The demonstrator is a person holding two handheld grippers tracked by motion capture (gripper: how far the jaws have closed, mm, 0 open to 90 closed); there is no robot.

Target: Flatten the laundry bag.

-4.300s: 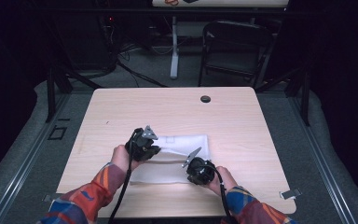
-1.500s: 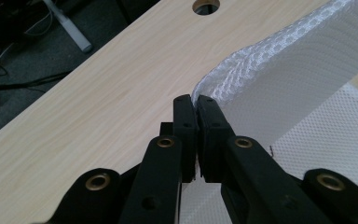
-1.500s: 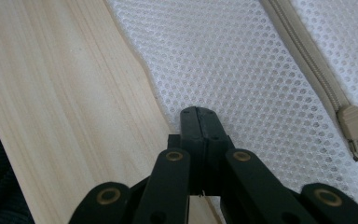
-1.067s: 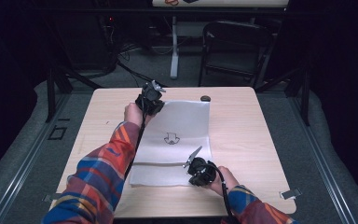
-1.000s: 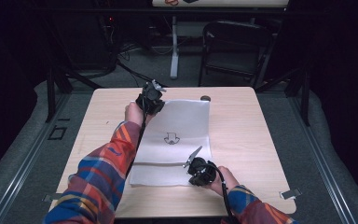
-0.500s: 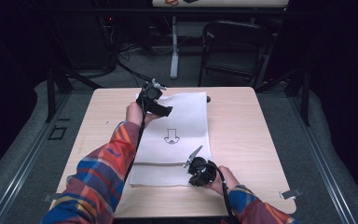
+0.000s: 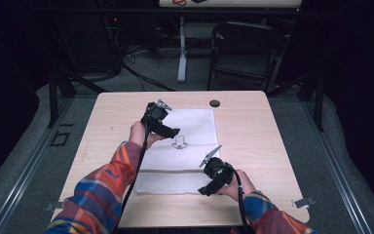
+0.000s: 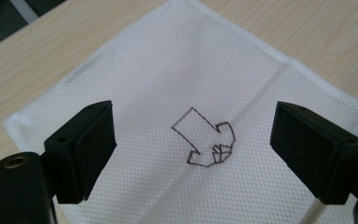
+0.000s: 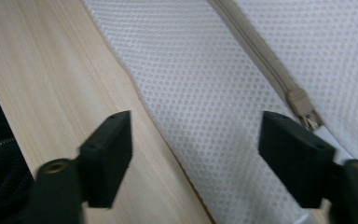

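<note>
Nearest us, our right hand-held gripper (image 7: pixel 213 171) hovers low over the near edge of the white mesh bag (image 7: pixel 185 146), its jaws having just spread apart with nothing between them, the bag's zipper pull (image 9: pixel 302 106) lying just beside one jaw. Farther out, our left arm in its plaid sleeve (image 7: pixel 108 181) reaches forward, and its left hand-held gripper (image 7: pixel 159 119) has likewise just released, jaws wide above the arrow drawing (image 8: pixel 205 143). The bag lies flat mid-surface (image 7: pixel 258 131); beyond stand a small black disc (image 7: pixel 215 103) and a dark folding chair (image 7: pixel 246 53).

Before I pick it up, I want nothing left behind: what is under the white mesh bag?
The white mesh bag lies flat on the wooden table. No bulge shows, but whatever is beneath or inside it is covered by the fabric.
</note>
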